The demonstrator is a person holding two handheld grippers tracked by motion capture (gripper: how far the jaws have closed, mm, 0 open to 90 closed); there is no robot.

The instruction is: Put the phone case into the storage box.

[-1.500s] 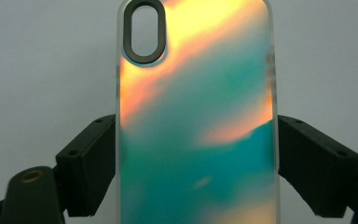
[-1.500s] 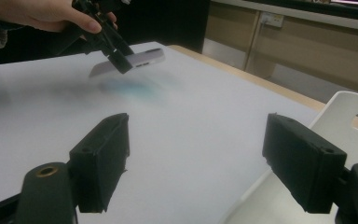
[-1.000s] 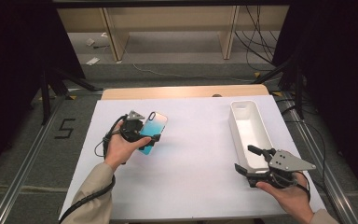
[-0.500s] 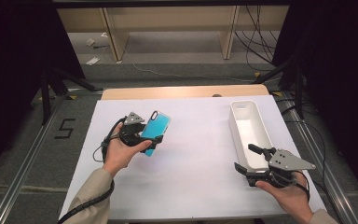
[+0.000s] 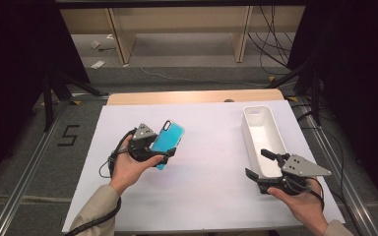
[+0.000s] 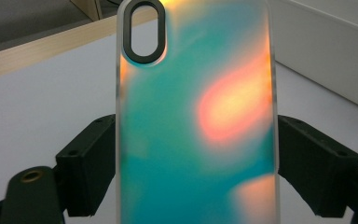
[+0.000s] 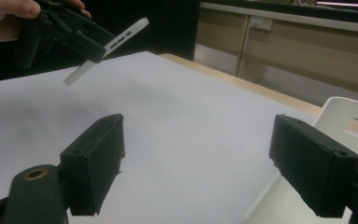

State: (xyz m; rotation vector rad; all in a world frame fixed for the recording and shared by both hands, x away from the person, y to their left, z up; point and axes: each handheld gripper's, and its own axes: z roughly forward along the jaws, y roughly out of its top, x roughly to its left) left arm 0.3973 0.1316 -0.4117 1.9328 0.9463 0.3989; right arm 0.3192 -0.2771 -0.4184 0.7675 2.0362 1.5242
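Right hand (image 5: 295, 199), near table (image 5: 211, 196) edge, palm up, holds right gripper (image 5: 263, 164) level beside the white bin (image 5: 262, 129); its jaws, just opening, stand spread with nothing between them. Farther off, left hand (image 5: 130, 167) raises left gripper (image 5: 163, 153) above the table, jaws pinching the teal phone case (image 5: 167, 142) by its long edges, case tilted.

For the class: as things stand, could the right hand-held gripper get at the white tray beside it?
Probably yes. The right hand-held gripper stands open with nothing between its jaws, right next to the near end of the white tray. Nothing lies between them, and the left hand-held gripper holds the phone case far off.
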